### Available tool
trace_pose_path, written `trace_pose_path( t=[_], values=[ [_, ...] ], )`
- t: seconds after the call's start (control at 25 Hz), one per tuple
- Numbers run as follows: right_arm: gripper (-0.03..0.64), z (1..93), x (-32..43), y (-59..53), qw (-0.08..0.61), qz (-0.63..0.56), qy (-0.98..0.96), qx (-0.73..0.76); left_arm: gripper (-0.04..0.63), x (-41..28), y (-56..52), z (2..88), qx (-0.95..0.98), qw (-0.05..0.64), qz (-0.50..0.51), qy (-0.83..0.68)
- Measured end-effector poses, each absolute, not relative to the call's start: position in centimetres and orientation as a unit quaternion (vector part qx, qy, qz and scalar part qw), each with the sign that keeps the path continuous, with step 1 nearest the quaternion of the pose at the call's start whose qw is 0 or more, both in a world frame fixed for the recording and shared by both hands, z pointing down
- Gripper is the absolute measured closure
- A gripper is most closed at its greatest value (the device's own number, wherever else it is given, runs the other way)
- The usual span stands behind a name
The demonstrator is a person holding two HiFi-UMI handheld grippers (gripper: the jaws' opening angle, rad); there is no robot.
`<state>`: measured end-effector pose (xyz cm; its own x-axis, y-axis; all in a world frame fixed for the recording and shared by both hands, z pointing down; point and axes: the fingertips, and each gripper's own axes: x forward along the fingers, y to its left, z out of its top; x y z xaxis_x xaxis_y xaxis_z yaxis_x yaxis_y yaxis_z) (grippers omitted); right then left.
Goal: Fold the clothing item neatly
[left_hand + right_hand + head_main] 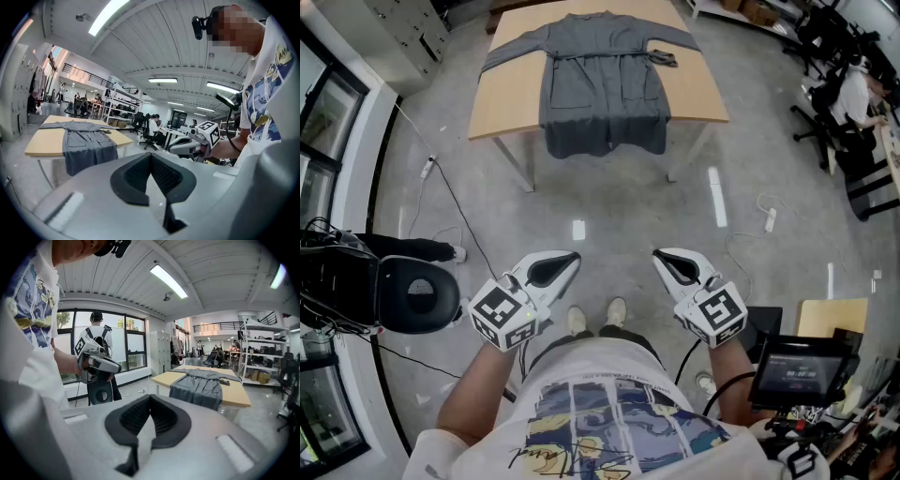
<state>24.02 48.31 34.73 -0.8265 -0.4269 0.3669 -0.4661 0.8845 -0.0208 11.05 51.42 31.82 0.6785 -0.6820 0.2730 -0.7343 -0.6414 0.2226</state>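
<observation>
**Hanging back from the table (511, 98)**

Holding left gripper (551, 271) pinched together, empty. Far off on it, middle: robe (605, 84) lengthwise near-to-far, collar far, hem over near edge. Right gripper (673, 265) likewise. Only in right gripper view: person (97, 333) by windows.

A light wooden table (511, 94) stands on a grey floor (609, 202). A grey robe (602, 84) lies flat across the middle of the table, collar toward the far edge and sleeves spread toward the left and right edges. Its hem hangs over the near edge. A belt (605, 56) crosses the waist, its dark end (664, 58) lying by the right sleeve. On the floor, a cable (450, 197) runs from a power strip (428, 168) left of the table.
</observation>
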Motion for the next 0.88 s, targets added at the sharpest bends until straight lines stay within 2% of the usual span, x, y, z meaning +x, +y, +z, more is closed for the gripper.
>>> trace_pose_path(
  t=[0.88],
  values=[
    [0.602,33.8,16.9,50.5,0.196,0.06,-0.945,0.253,0.588,4.6,53.9,32.2,0.913,0.143,0.088,-0.372]
  ],
)
